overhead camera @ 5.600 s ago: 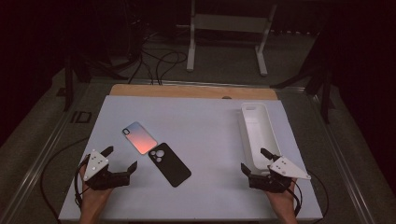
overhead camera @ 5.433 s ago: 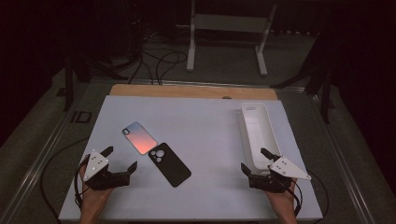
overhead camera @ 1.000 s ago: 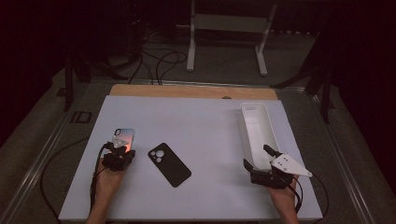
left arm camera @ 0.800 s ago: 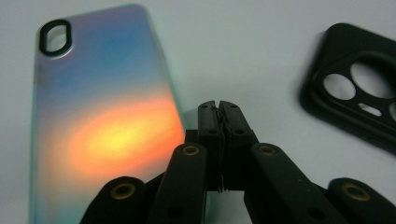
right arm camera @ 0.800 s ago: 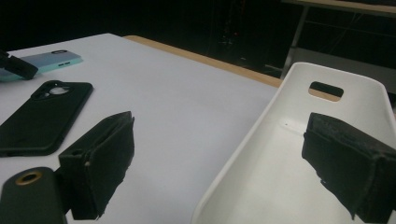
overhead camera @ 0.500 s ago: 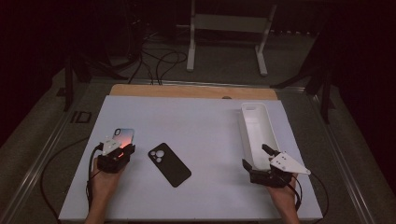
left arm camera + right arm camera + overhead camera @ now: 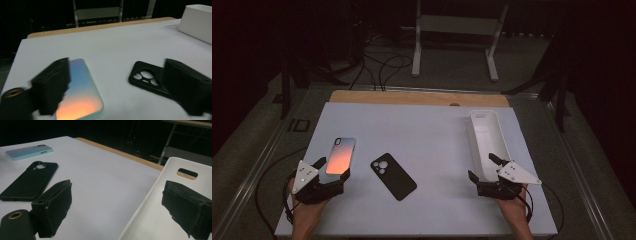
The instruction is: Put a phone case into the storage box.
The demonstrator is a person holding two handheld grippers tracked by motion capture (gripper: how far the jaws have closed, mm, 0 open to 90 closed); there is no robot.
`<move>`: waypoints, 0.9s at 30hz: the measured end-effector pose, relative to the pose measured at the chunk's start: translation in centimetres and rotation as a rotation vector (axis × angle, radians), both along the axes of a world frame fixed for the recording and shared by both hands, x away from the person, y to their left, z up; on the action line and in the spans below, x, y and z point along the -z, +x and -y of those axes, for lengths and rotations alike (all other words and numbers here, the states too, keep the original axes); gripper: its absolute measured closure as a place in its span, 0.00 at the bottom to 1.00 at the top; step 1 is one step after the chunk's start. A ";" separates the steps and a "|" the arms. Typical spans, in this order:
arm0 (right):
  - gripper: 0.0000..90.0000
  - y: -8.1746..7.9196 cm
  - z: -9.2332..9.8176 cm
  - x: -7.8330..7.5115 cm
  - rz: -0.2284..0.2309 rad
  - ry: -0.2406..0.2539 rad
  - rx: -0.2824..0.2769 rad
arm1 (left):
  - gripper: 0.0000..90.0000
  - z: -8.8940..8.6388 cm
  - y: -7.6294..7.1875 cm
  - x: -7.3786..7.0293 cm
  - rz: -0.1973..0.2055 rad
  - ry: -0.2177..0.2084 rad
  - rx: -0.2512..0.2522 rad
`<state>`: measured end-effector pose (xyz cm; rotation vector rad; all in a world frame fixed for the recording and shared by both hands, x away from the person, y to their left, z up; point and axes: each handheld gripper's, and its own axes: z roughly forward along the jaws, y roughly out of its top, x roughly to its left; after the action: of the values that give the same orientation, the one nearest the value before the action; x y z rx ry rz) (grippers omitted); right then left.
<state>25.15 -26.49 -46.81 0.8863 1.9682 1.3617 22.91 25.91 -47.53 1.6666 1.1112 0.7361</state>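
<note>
While the left tool [image 7: 331,171] is held low at the near left part of the table [image 7: 432,130], its jaws have just been opening and now stand wide apart, with nothing gripped between them. Seen from above, the gradient phone [image 7: 341,155], blue at its far end and orange at its near end, lies flat on the table just beyond those jaws; in the left gripper view its near end is seen partly behind the left-hand jaw, and no pad is seen pressing on it. Just to the right of the phone, apart from it, a black phone case [image 7: 393,176] is laid flat and aslant, its camera cut-out at the far end. At the near right, the right tool [image 7: 482,168] is also held with its jaws spread wide and empty, straddling the near left wall of the white tray [image 7: 501,134], so that one jaw is seen inside the tray and the other over the table.
</note>
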 end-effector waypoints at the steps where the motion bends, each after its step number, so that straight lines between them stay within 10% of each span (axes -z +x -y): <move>1: 0.10 -0.1 0.0 0.1 0.002 -0.003 0.000 | 0.02 0.0 0.0 -0.2 0.001 0.001 -0.002; 15: 0.10 -0.5 0.9 0.4 -0.017 0.042 0.037 | 0.00 -1.2 1.4 -0.5 -0.086 -0.002 -0.069; 27: 0.10 -0.3 0.9 0.5 -0.021 0.039 0.037 | 0.00 -1.6 6.0 -0.9 -0.271 0.080 -0.124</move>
<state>24.84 -27.38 -47.35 0.9539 1.9370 1.3790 28.91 27.49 -46.58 1.8164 1.4009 0.6518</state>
